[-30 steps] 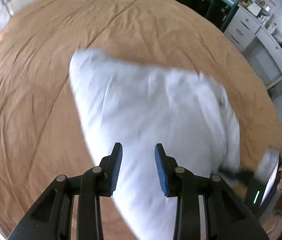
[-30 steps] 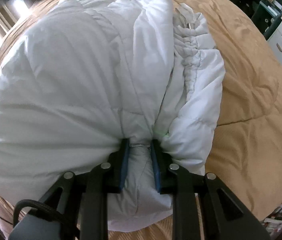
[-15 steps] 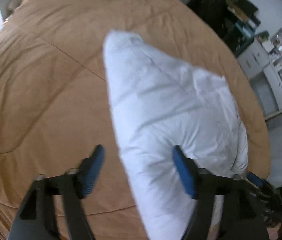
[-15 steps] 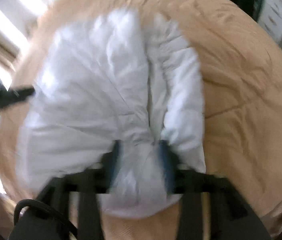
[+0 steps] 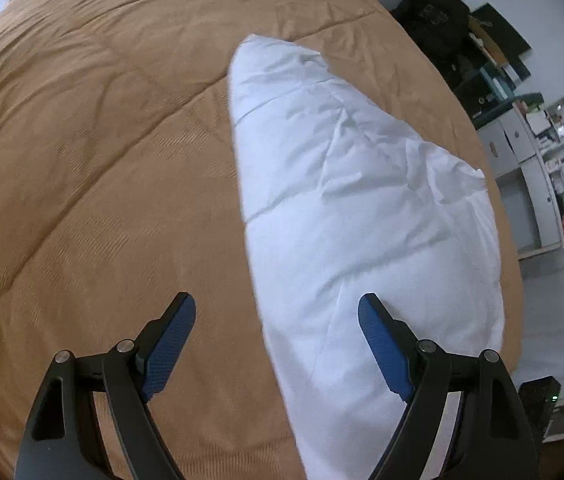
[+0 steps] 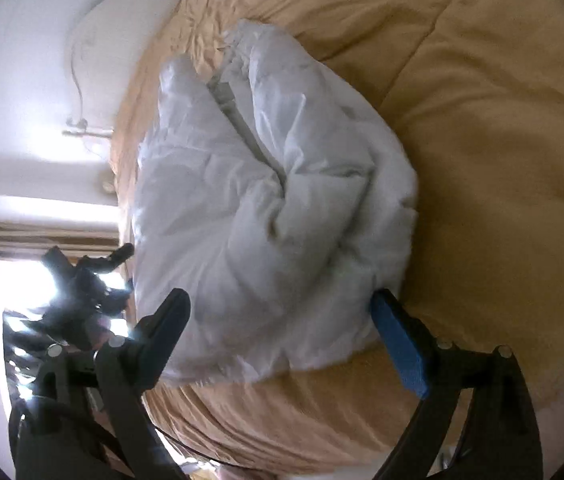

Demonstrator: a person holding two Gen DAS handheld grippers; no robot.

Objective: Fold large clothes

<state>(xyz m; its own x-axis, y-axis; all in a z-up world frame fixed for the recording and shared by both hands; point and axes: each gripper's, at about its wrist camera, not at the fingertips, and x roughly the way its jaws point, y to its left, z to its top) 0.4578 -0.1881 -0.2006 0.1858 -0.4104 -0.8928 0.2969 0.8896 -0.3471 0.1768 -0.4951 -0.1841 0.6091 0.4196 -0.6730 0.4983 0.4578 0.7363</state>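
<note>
**Both tongs let go, bundle on the bed**

My left gripper (image 5: 277, 344) and right gripper (image 6: 282, 338) have just been opening; both gape, gripping nothing. The jacket (image 6: 265, 208) lies folded on the bed (image 5: 81, 140), near its edge. Puffy filling could spring the fold apart.

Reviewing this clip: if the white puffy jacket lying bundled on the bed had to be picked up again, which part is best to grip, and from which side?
Probably the near bottom edge of the white jacket, approached from the bed's edge. There the folded layers bunch into a roll that fits between the open fingers of the right gripper, whose jaws have just been opening. The padded middle looks too broad and slippery, and the zipper ridge lies farther off.
</note>
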